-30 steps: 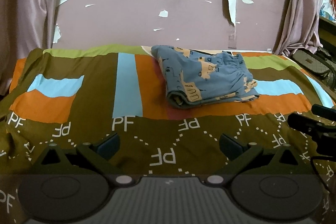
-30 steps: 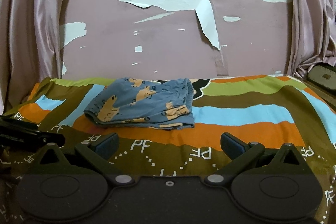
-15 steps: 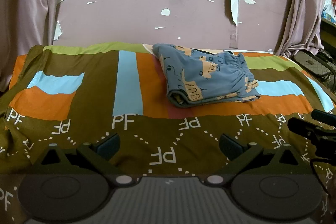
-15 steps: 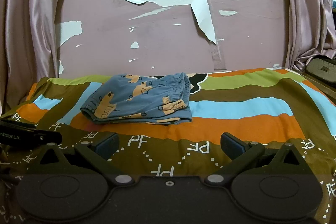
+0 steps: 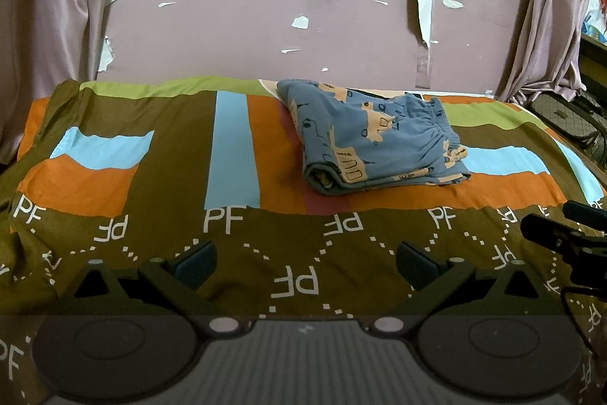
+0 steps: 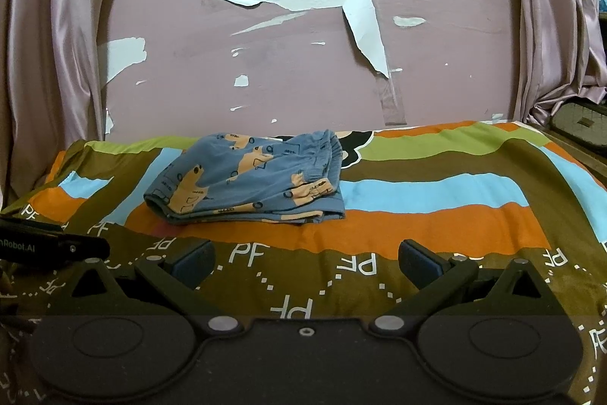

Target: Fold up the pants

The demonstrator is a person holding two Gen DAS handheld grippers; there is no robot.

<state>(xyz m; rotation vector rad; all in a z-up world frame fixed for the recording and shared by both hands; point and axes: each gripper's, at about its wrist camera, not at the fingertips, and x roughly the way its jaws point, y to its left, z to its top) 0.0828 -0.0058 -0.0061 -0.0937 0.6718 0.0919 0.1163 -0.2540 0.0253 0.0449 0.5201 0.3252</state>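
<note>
Blue pants point(image 5: 375, 139) printed with tan figures lie folded in a compact stack on the striped bedspread point(image 5: 227, 147), toward the far side of the bed. The same pants point(image 6: 250, 185) show left of centre in the right wrist view. My left gripper point(image 5: 305, 262) is open over the near brown band of the bedspread, well short of the pants, with nothing between its fingers. My right gripper point(image 6: 305, 260) is open too, low over the near edge and apart from the pants. Each gripper appears at the side of the other's view.
A pink wall with peeling paint point(image 6: 303, 63) rises behind the bed, with pale curtains point(image 6: 57, 44) at both sides. A dark bag point(image 5: 569, 116) sits off the bed's right edge. The bedspread point(image 6: 436, 196) is bare to the right of the pants.
Both grippers have drawn back a little from the pants and tilted slightly upward, so the bed sits lower in the right view. The pants have not moved. Both jaws stay open.
</note>
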